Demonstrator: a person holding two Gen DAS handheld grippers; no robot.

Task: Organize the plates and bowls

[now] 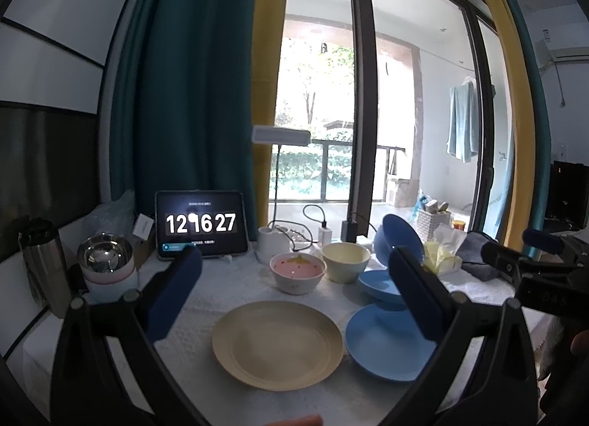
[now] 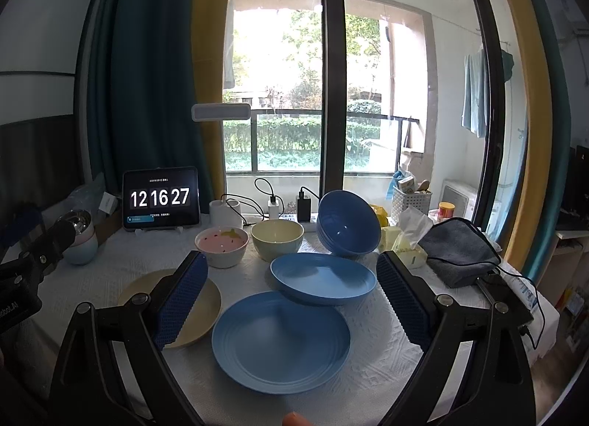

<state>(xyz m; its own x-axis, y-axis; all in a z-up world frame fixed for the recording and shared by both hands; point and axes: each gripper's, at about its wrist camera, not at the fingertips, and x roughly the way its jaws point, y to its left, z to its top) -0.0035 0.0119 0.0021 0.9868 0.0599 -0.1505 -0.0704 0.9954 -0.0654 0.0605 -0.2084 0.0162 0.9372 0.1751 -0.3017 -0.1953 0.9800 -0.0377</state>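
A cream plate [image 1: 277, 344] lies on the white tablecloth, with a blue plate [image 1: 383, 347] to its right. In the right wrist view the blue plate [image 2: 280, 341] is near, the cream plate [image 2: 206, 300] to its left. A second blue plate [image 2: 322, 278] rests tilted on its far edge. Behind stand a pink-lined bowl [image 2: 222, 245], a cream bowl [image 2: 277, 239] and a blue bowl [image 2: 348, 224] tipped on its side. My left gripper [image 1: 294, 278] is open above the cream plate. My right gripper [image 2: 291, 295] is open above the blue plates. Both are empty.
A tablet clock [image 2: 161, 199] stands at the back left, with a lamp base [image 2: 225, 212] and chargers beside it. A steel bowl on stacked cups [image 1: 105, 260] and a flask [image 1: 44, 264] stand at the left. A tissue pack [image 2: 408, 238] and grey cloth [image 2: 456, 249] lie at the right.
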